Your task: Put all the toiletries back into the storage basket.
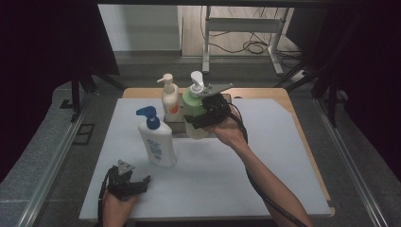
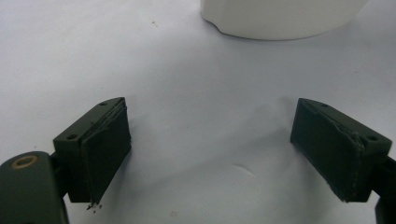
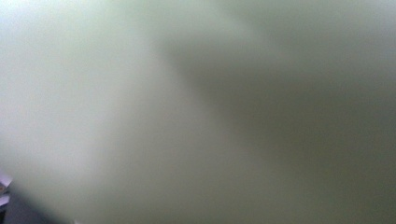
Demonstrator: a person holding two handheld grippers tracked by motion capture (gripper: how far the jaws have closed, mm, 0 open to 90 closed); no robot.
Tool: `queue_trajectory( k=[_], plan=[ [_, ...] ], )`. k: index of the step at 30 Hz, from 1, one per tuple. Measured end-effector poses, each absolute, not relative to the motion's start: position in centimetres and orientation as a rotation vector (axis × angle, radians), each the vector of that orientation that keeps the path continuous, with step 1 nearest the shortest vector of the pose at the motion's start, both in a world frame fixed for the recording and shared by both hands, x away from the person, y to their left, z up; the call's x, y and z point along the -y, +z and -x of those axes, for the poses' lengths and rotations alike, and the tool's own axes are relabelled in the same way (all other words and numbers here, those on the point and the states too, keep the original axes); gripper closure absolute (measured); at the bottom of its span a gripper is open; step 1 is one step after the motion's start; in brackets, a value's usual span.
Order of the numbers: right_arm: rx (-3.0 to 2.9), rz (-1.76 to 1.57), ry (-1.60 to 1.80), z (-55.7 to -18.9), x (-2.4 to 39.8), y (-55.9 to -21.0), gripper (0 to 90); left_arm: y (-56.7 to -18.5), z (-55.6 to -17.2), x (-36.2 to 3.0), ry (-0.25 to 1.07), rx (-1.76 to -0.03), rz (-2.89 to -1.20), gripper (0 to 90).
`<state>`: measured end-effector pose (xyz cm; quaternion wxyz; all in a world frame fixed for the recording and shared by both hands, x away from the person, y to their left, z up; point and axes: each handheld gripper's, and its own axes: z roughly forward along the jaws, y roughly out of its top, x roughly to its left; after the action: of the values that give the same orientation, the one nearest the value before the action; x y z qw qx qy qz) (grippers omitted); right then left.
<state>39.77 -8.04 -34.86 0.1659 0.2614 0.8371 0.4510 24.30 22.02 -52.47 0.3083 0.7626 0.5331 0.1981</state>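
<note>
The green pump bottle (image 1: 193,106), just right of the orange-labelled bottle (image 1: 170,100) on the dark tray (image 1: 174,126), sits clamped in the right gripper (image 1: 202,119), while the left gripper (image 1: 135,184) rests wide apart before the blue-capped bottle (image 1: 156,139).

Lab, black curtains (image 1: 42,42), floor cables (image 1: 250,46)

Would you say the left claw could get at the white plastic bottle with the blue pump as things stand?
Probably yes: the left claw rests open on the white mat, and bare mat lies between it and the white plastic bottle with the blue pump, just ahead.
</note>
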Motion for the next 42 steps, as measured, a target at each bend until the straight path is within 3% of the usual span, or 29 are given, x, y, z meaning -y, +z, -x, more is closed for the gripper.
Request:
queue_trajectory(
  k=[42],
  plan=[
    [-2.289, -0.855, 1.224, -46.4, 6.5, -35.0, 11.8, -52.5, -24.3, -22.0, 0.521, -1.412, -2.015, 11.5]
  ],
)
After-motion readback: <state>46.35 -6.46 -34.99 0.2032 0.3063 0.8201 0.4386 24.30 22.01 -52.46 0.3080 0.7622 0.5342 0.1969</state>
